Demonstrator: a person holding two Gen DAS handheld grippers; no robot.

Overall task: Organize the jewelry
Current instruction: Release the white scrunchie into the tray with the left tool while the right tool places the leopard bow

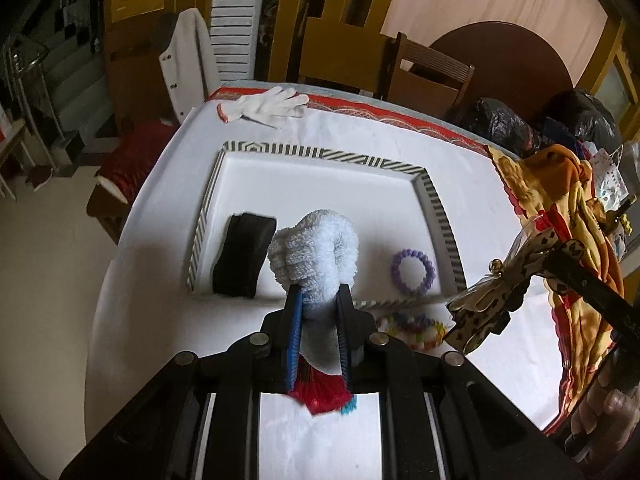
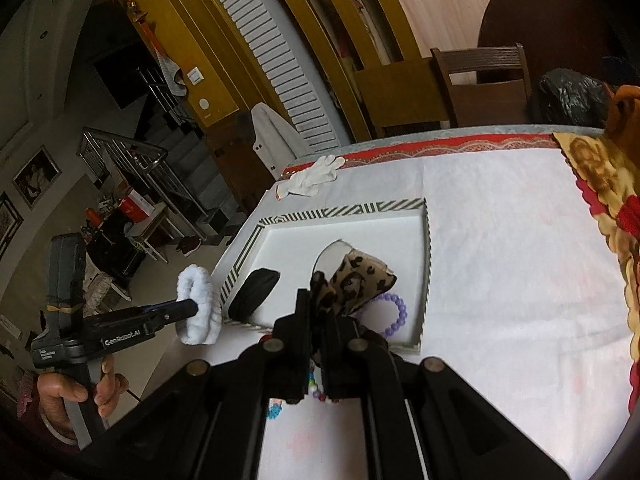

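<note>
White scrunchie (image 1: pixel 316 252) clamped in left tongs (image 1: pixel 318 300); leopard bow (image 2: pixel 356 280) in right tongs (image 2: pixel 318 308), above striped tray rim (image 1: pixel 320 152).

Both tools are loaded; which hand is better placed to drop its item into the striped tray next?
Probably the left. Its tool holds the white scrunchie right above the tray, beside the black pouch. The right tool, clamping the leopard bow, hangs outside the tray's corner.

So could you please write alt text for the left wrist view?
The left gripper holds a fluffy white scrunchie above a striped tray containing a black pouch and purple bead bracelet. At right, the right gripper holds a leopard-print bow.
</note>
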